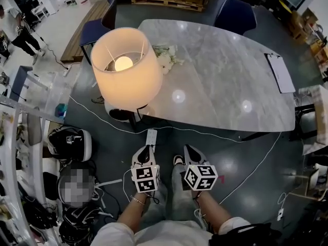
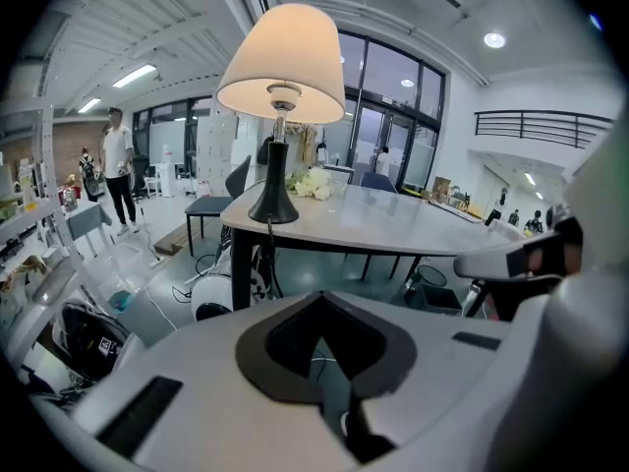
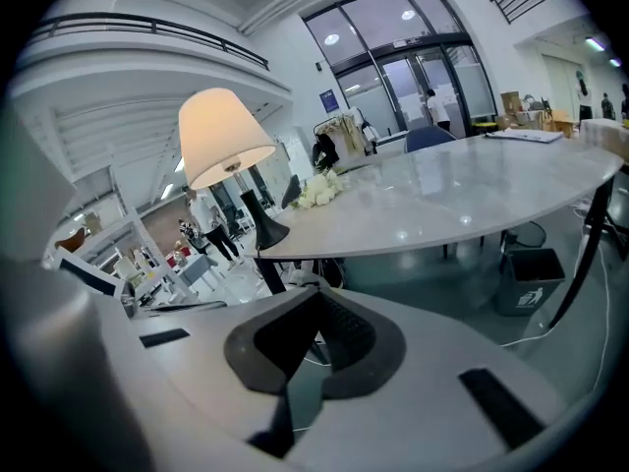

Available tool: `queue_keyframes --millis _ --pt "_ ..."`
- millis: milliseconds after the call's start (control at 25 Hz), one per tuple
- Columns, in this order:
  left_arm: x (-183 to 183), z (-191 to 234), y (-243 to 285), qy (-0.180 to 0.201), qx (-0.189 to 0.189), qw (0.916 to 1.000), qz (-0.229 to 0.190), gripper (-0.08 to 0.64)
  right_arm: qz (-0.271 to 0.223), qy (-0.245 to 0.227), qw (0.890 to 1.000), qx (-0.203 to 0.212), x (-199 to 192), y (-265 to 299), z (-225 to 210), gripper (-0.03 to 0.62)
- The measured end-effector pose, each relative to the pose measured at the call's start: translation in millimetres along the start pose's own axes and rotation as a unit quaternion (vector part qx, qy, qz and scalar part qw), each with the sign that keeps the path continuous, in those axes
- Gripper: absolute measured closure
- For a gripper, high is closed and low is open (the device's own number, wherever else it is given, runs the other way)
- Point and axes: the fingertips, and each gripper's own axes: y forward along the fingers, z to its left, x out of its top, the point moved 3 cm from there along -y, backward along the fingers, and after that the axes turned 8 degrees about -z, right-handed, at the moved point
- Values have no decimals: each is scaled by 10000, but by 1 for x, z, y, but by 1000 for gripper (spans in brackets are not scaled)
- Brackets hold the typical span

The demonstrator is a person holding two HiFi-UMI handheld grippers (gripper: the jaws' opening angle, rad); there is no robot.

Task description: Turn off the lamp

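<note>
The lamp (image 1: 127, 68) stands lit on the near left corner of the marble table (image 1: 230, 76), with a cream shade, a glowing bulb and a black base. It also shows in the left gripper view as the lamp (image 2: 280, 67), ahead and above, and in the right gripper view as the lamp (image 3: 224, 136), ahead to the left. A white cord (image 1: 205, 133) runs over the floor past a white block (image 1: 151, 137). My left gripper (image 1: 145, 150) (image 2: 316, 308) and right gripper (image 1: 189, 150) (image 3: 314, 303) hang side by side below the table edge, both shut and empty, well short of the lamp.
White flowers (image 1: 166, 58) lie behind the lamp and a clipboard (image 1: 280, 72) sits at the table's right end. Chairs (image 1: 234, 14) stand on the far side. Bags and helmets (image 1: 69, 142) crowd the floor at left beside a shelf. A person (image 2: 118, 165) stands far left.
</note>
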Motion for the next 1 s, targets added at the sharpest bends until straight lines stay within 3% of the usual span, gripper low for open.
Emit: queue_keyframes --millis 200,480,640,1000 --pt "-35 4 31 111 141 9998 -24 560 12 245 9997 -90 -38 21 -25 594" --pt "-93 14 92 -244 285 9993 22 560 99 594 9979 -228 -98 38 -63 594" --pt "-120 21 117 -246 336 9991 -16 557 132 656 9973 -315 -128 43 -82 594" --pt "-149 34 172 -407 235 9988 -114 446 143 732 9966 -364 -171 59 -104 594"
